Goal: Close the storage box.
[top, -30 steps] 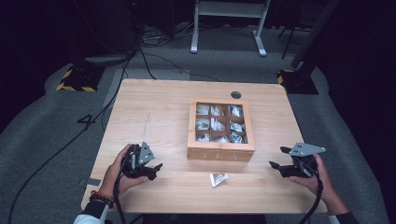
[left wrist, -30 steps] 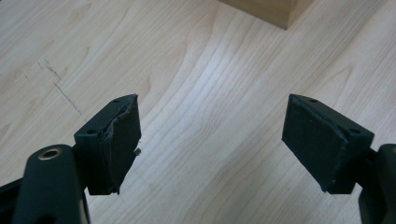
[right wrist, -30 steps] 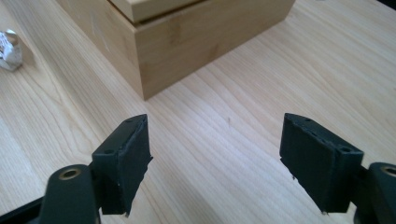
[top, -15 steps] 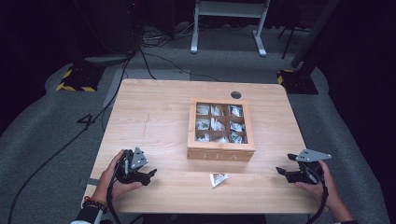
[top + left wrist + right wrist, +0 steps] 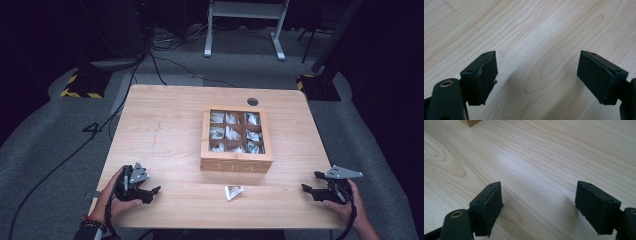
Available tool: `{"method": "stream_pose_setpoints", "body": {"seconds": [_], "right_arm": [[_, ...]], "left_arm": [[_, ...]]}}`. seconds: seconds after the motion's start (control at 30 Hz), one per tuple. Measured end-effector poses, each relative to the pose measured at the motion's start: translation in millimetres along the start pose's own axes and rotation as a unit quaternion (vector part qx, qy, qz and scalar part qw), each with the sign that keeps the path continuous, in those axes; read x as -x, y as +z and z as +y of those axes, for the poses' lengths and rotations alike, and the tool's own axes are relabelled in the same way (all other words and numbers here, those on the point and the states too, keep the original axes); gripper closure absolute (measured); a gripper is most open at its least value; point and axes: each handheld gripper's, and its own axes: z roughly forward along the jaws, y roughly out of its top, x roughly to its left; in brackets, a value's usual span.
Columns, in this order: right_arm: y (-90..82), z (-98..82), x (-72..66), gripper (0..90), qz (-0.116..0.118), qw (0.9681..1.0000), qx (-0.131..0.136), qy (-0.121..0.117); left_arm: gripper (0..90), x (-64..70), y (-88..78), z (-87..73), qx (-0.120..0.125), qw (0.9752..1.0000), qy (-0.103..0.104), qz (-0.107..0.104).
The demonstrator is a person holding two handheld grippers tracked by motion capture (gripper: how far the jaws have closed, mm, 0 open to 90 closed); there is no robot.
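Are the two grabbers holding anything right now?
No. The left gripper and the right gripper both stand open with only bare table between their jaws. The tea bag lies loose in front of the tea box.

The black two-jaw left gripper (image 5: pixel 150 191) and the black two-jaw right gripper (image 5: pixel 309 190), each held low in a hand, point inward with jaws spread wide and nothing between them.

A black-and-yellow striped base (image 5: pixel 80 85) and white stand legs (image 5: pixel 244 26) sit on grey carpet (image 5: pixel 45 145).
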Motion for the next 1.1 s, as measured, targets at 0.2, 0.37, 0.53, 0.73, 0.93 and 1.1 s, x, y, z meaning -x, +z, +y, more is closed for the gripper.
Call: {"method": "stream_pose_setpoints", "body": {"seconds": [0.2,0.37,0.53,0.73,0.93,1.1], "right_arm": [[-2.5,-6.3,1.7,20.6,-0.007,0.9997,0.01,0.022],[-2.5,-6.4,1.7,20.5,-0.007,0.9997,0.01,0.023],[-2.5,-6.5,1.7,20.4,-0.008,0.9997,0.01,0.023],[-2.4,-6.4,1.6,20.4,-0.008,0.9996,0.01,0.023],[-2.1,-6.1,1.6,20.6,-0.011,0.9996,0.01,0.026],[-2.1,-6.1,1.6,20.6,-0.011,0.9996,0.01,0.026]], "left_arm": [[16.8,-11.3,0.9,-16.6,0.027,0.998,-0.051,-0.027],[16.4,-11.3,0.8,-16.9,0.027,0.9981,-0.049,-0.026],[16.4,-11.2,0.8,-16.9,0.026,0.9981,-0.05,-0.025],[16.4,-10.7,1.1,-16.6,0.027,0.998,-0.052,-0.023],[16.4,-10.7,1.1,-16.6,0.027,0.998,-0.052,-0.022],[16.4,-10.9,1.3,-16.4,0.027,0.998,-0.053,-0.022]]}}
